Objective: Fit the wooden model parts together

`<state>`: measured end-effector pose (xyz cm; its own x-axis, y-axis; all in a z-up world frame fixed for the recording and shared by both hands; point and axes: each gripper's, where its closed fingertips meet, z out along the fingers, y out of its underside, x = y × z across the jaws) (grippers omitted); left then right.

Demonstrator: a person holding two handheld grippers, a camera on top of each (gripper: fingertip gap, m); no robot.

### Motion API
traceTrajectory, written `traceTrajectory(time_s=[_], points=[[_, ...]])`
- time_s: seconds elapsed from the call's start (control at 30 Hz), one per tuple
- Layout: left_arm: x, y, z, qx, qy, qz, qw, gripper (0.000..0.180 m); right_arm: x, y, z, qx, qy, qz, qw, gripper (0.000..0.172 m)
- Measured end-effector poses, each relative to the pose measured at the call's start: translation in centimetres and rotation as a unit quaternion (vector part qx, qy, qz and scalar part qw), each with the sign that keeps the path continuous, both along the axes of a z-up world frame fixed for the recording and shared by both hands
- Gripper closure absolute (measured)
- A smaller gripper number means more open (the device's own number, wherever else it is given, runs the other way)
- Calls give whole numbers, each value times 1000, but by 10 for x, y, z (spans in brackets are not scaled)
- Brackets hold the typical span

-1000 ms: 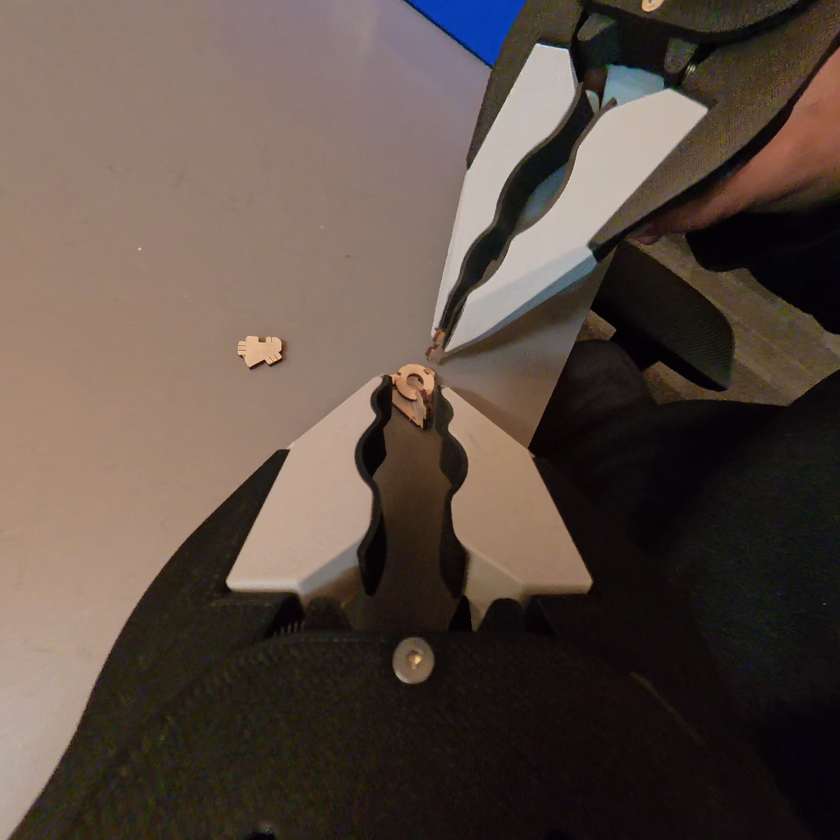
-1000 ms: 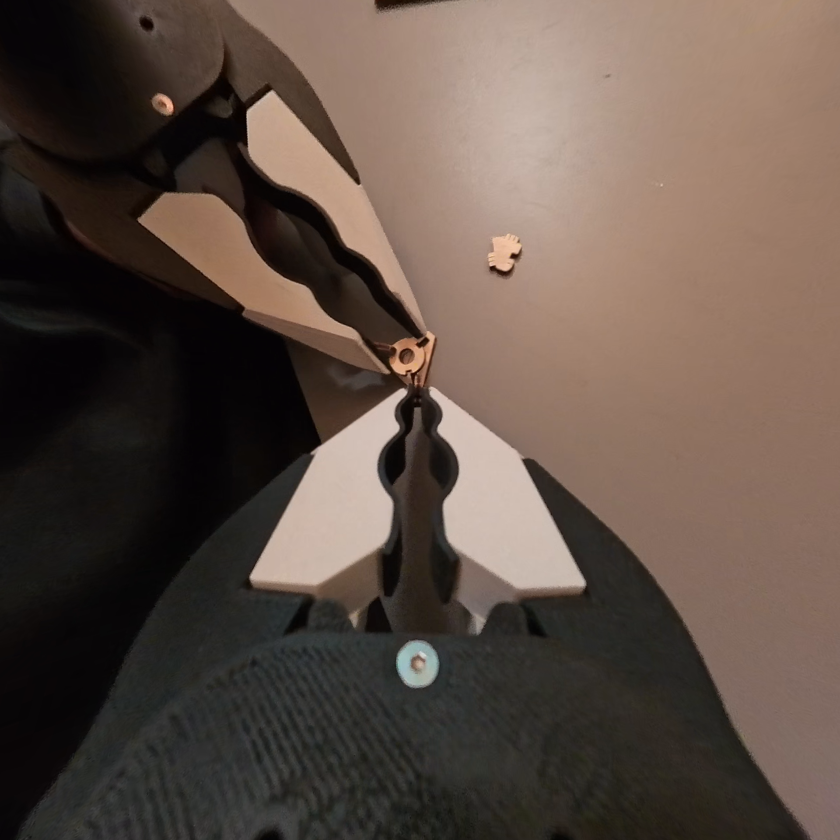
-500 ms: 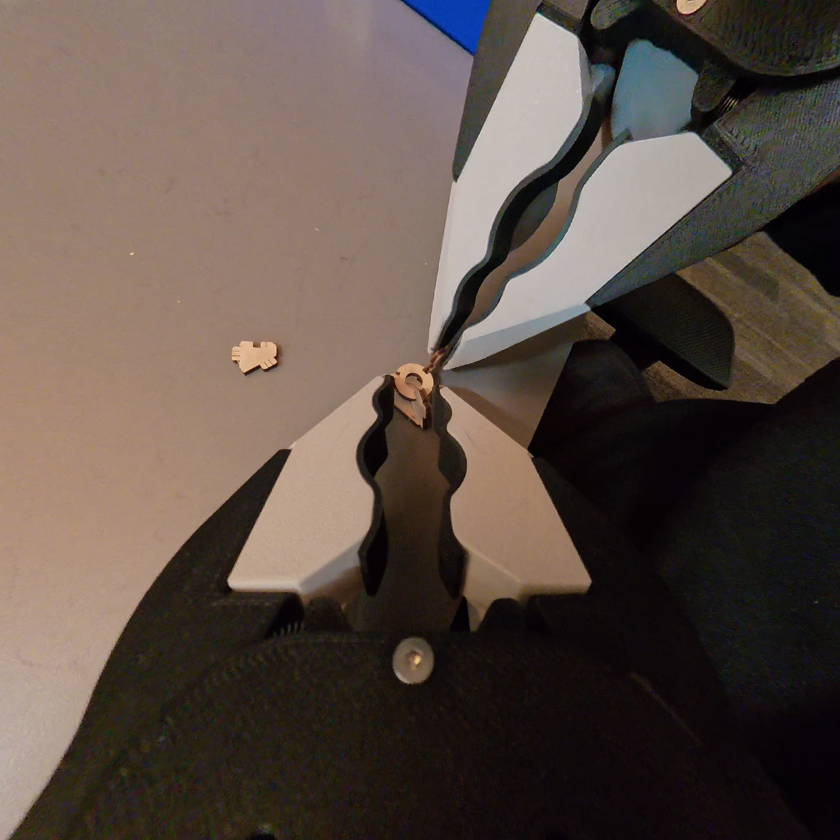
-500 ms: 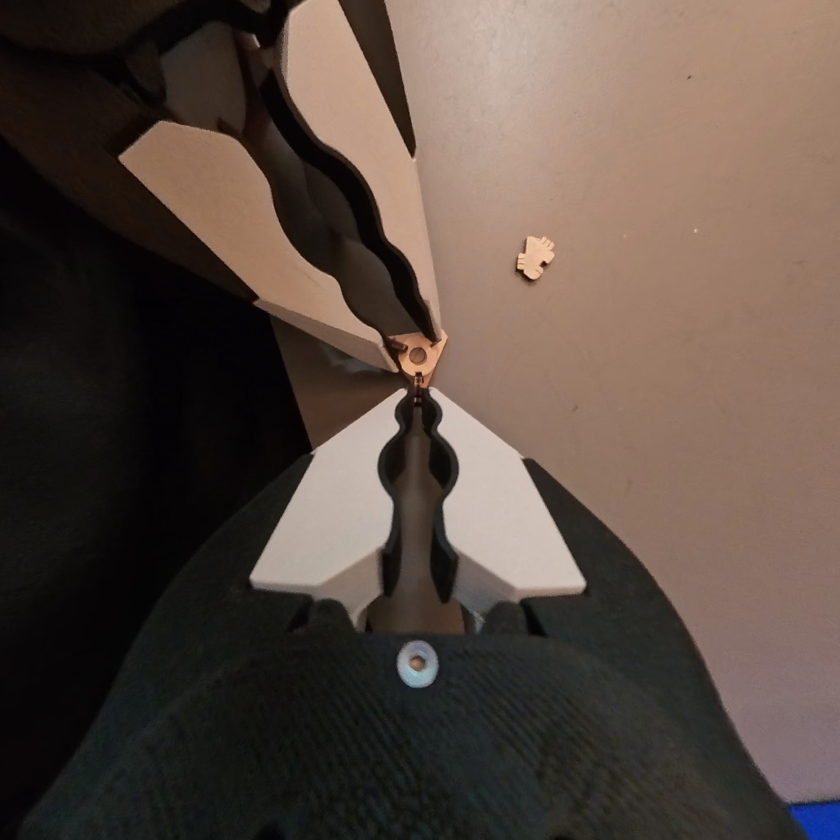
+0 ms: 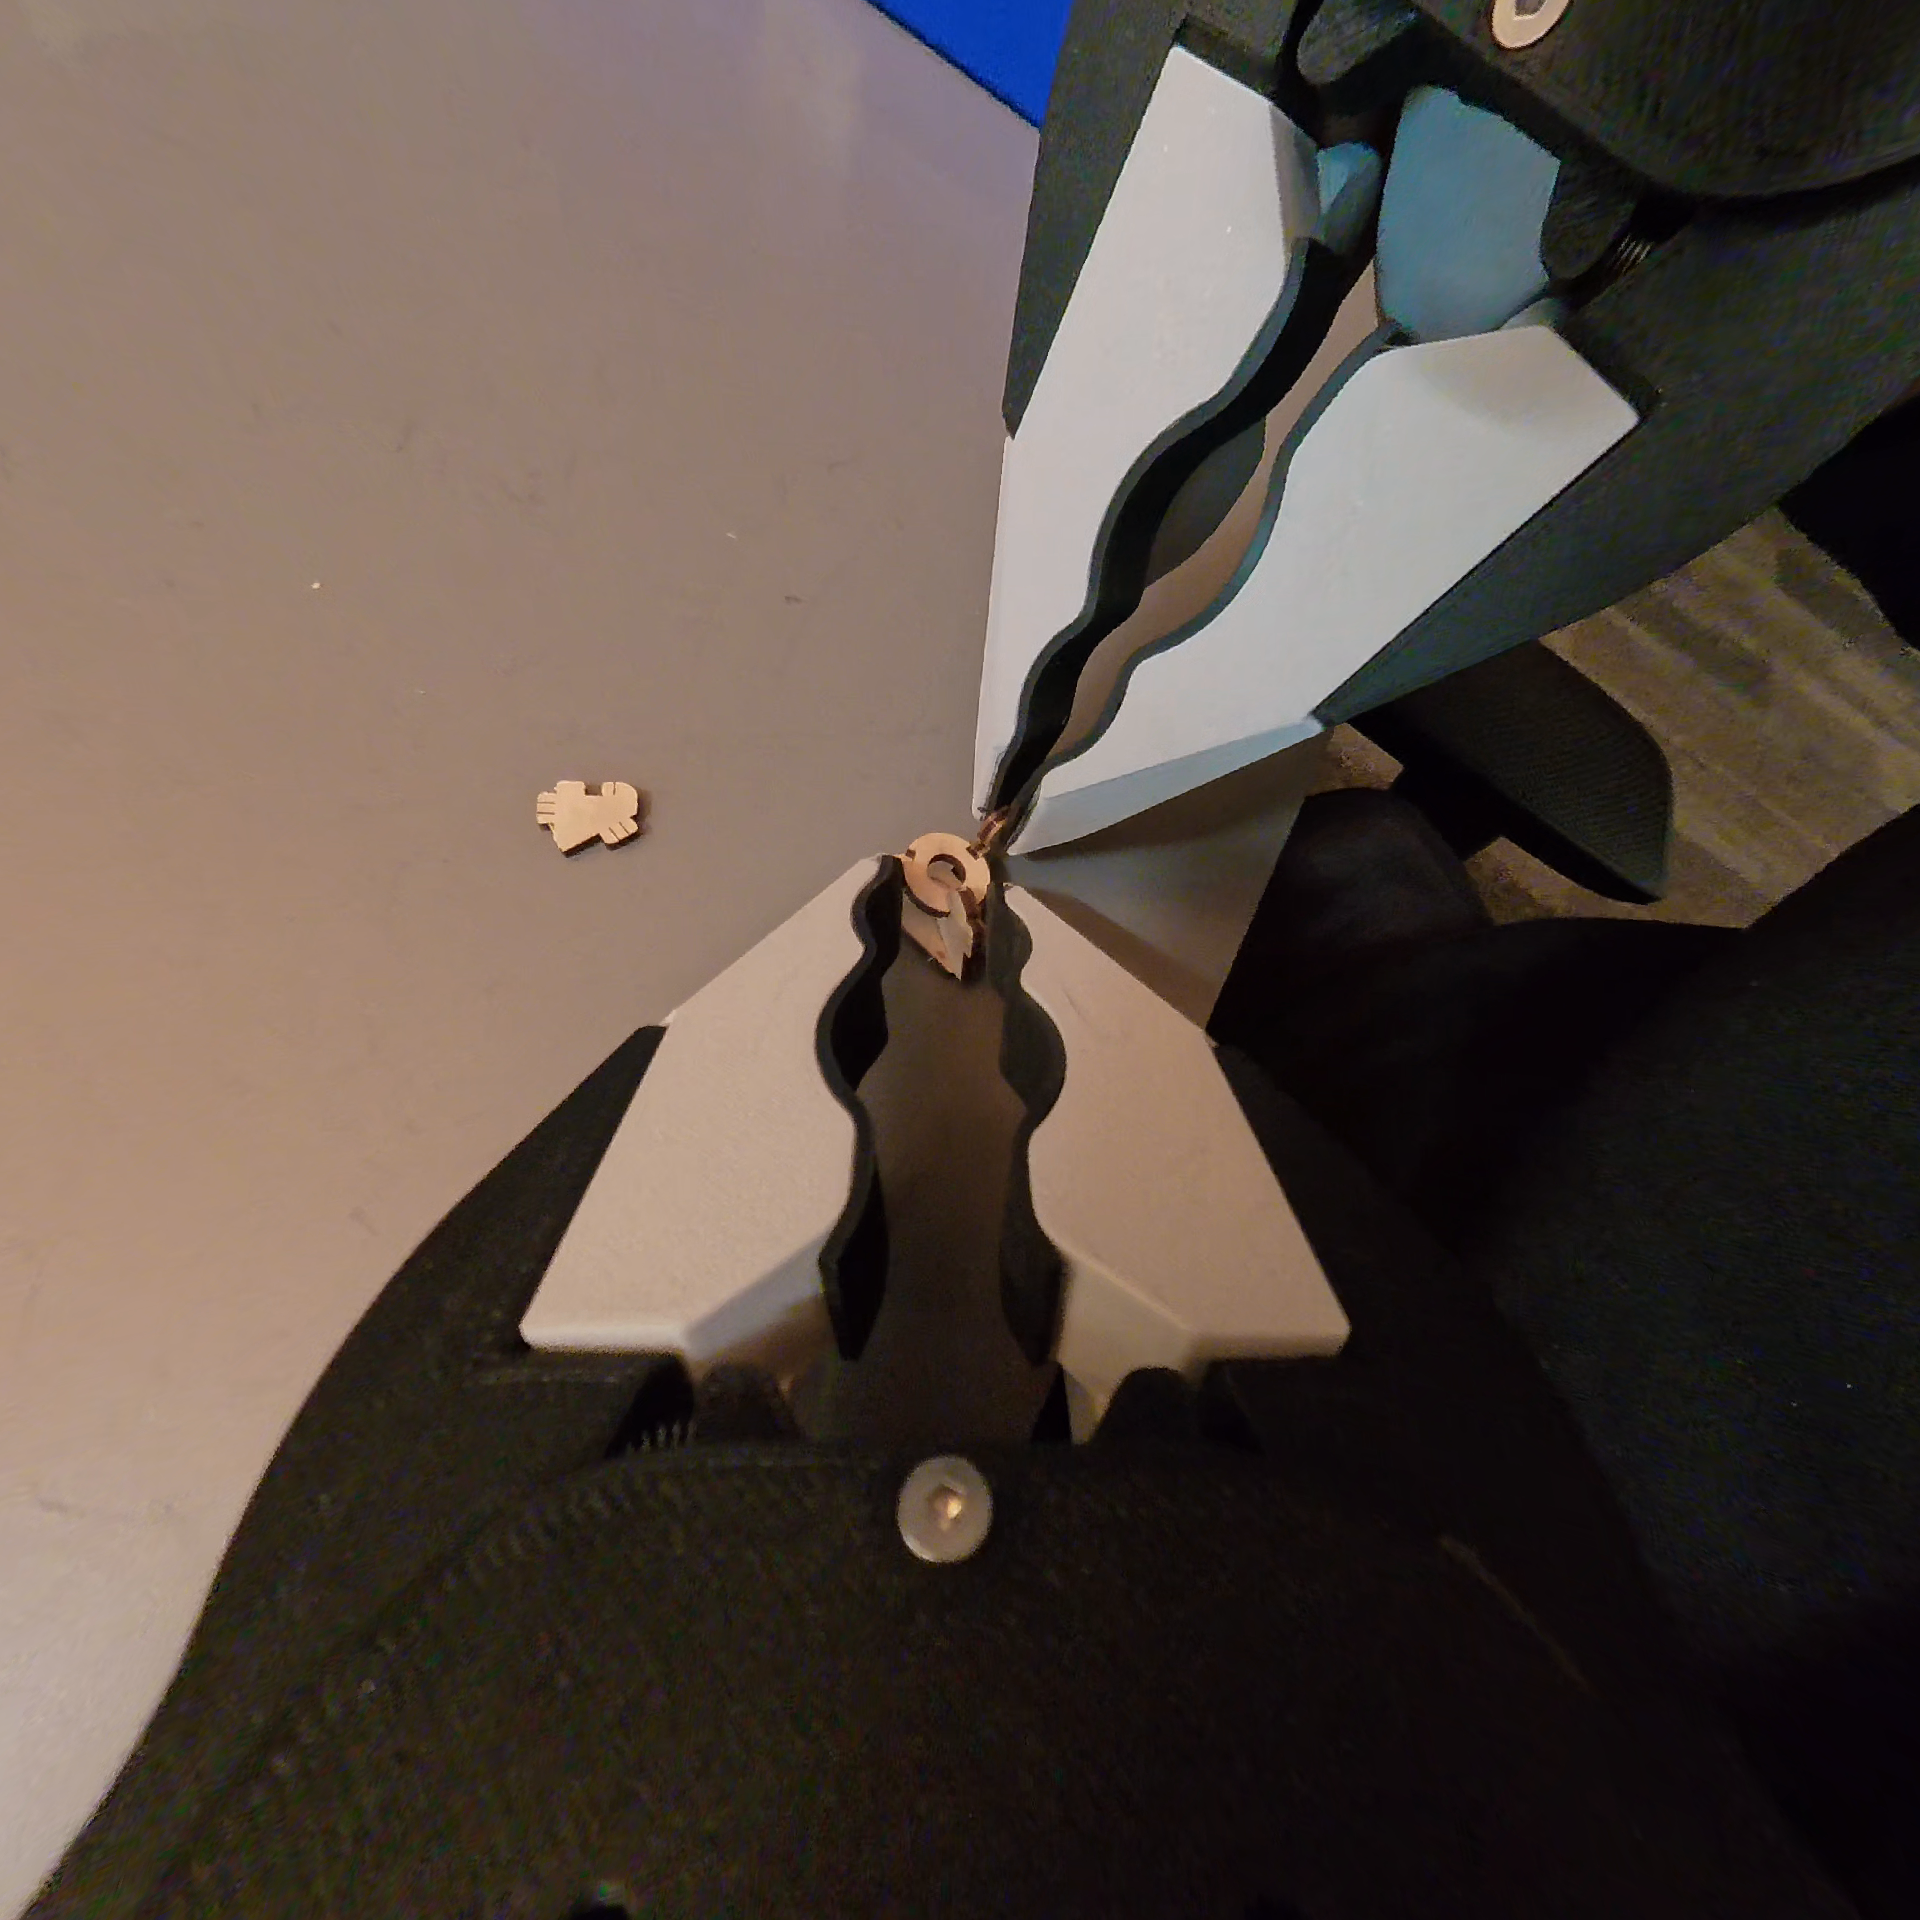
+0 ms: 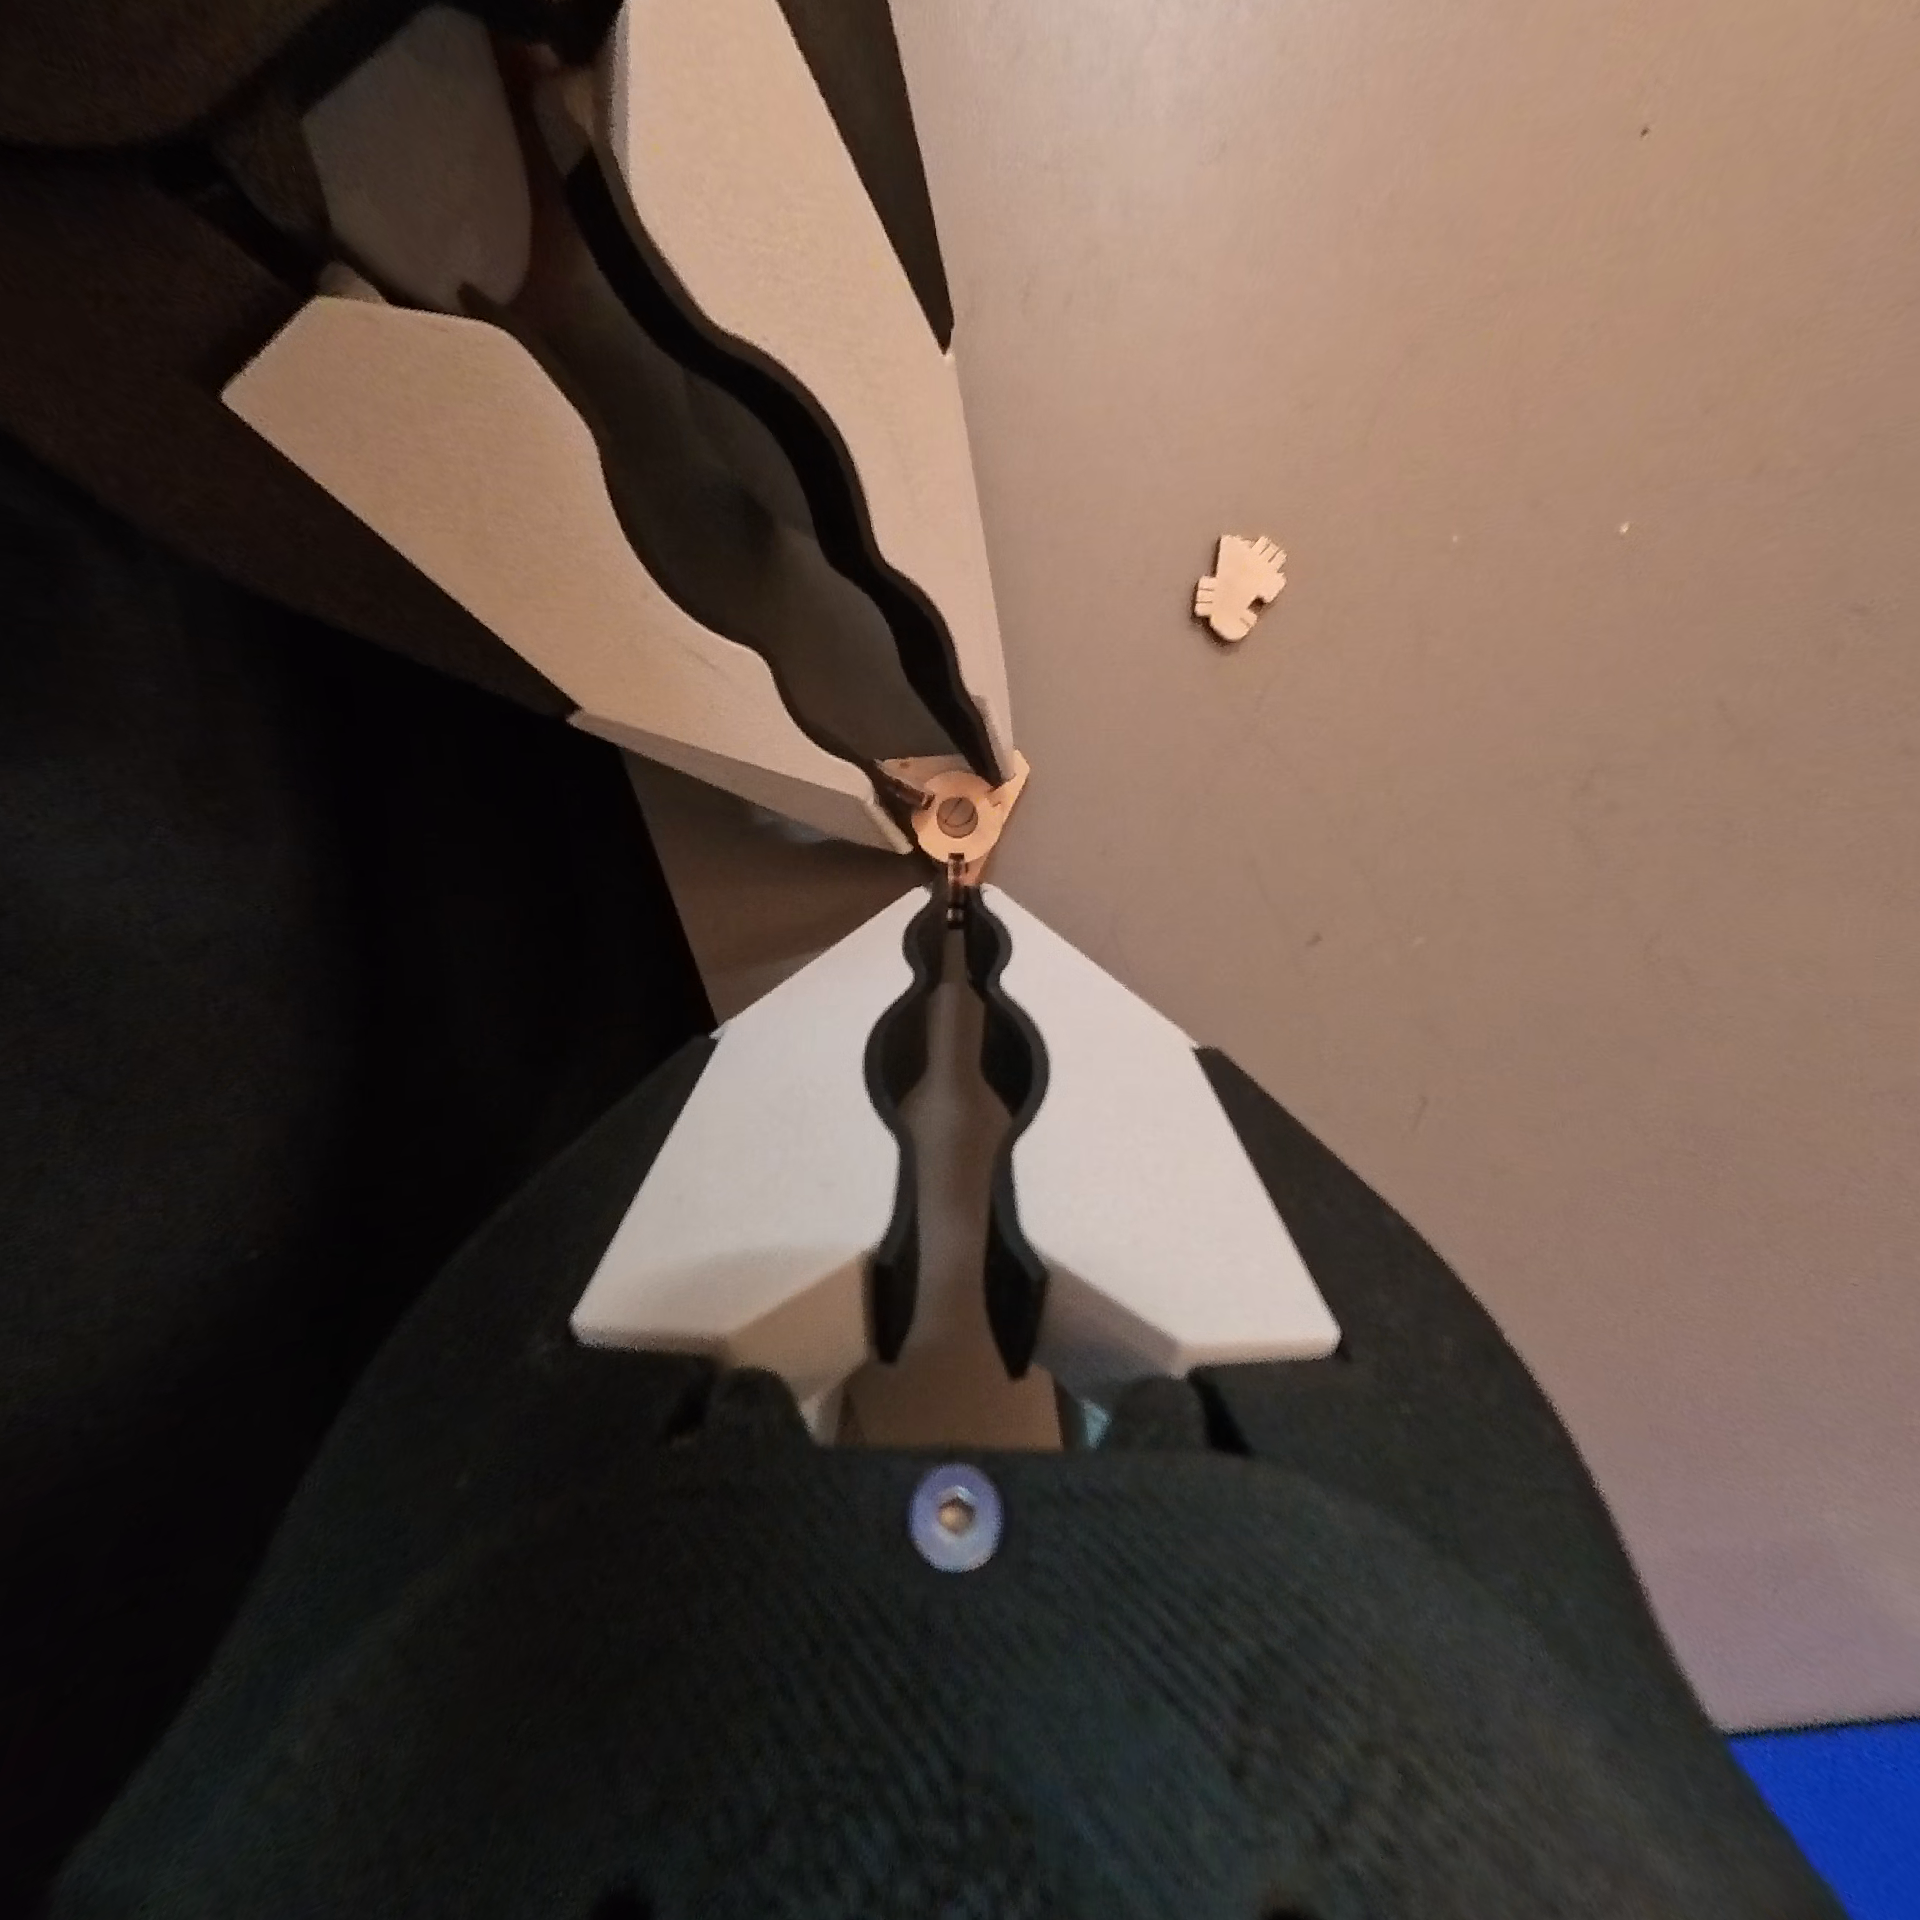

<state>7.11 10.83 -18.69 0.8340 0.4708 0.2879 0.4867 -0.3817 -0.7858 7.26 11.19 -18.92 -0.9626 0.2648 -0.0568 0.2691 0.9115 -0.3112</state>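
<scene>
The left hand-held gripper (image 5: 940,883) occupies the lower centre of the left wrist view. Its two black-lined fingers are pinched on a small wooden assembly (image 5: 943,896), a pale ring-shaped disc with a central hole and flat pieces slotted into it. The pads press against both sides of the assembly, which sits at the fingertips, just below the frame centre.

The right hand-held gripper (image 6: 958,902) occupies the lower centre of the right wrist view. Its fingers are pressed together on a thin wooden tab (image 6: 956,878), seen edge-on. The tab's far end touches the lower rim of the disc. In the left wrist view, the right hand-held gripper enters from the upper right, and its tips meet the disc at the disc's upper right edge.

Both hand-held grippers are held above a grey table (image 5: 364,416), tip to tip near the table edge.

A loose wooden piece (image 5: 588,816) with notched ends lies flat on the table, left of centre in the left wrist view and upper right of centre in the right wrist view (image 6: 1241,600). It is well apart from both hand-held grippers.

A blue surface (image 5: 987,42) shows beyond the table at the top edge of the left wrist view.
</scene>
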Motion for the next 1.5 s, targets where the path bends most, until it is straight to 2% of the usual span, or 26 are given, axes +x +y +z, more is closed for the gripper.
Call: traceTrajectory(time_s=[0.4, 0.63, 0.77, 0.97, 1.03, 1.17, 1.27, 1.5], points=[[0, -1, 0, 1, 1, 1, 1000, 166, 0, -1, 0, 29, -11, 3, 1000, 171], [-1, -1, 2, 20, -25, 1, 999, 166, -1, -1, 0, 28, -9, 11, 1000, 171], [1, 0, 3, 30, -36, -5, 999, 161, -1, -2, 0, 27, -6, 12, 1000, 171], [3, 1, 2, 12, -13, -12, 1000, 157, -1, -1, 0, 26, 2, 32, 999, 171], [4, 2, 6, 30, -24, -18, 999, 152, -1, -1, 0, 27, 5, 41, 999, 171], [0, -6, 27, 111, -76, -20, 991, 143, -1, -2, 0, 17, 38, 117, 992, 171], [1, -14, 17, 78, -89, -35, 992, 139, 0, -3, 1, 3, 74, 177, 982, 171], [16, -5, 11, 51, -81, -82, 992, 139, 0, -3, 1, -12, 123, 255, 959, 171]])
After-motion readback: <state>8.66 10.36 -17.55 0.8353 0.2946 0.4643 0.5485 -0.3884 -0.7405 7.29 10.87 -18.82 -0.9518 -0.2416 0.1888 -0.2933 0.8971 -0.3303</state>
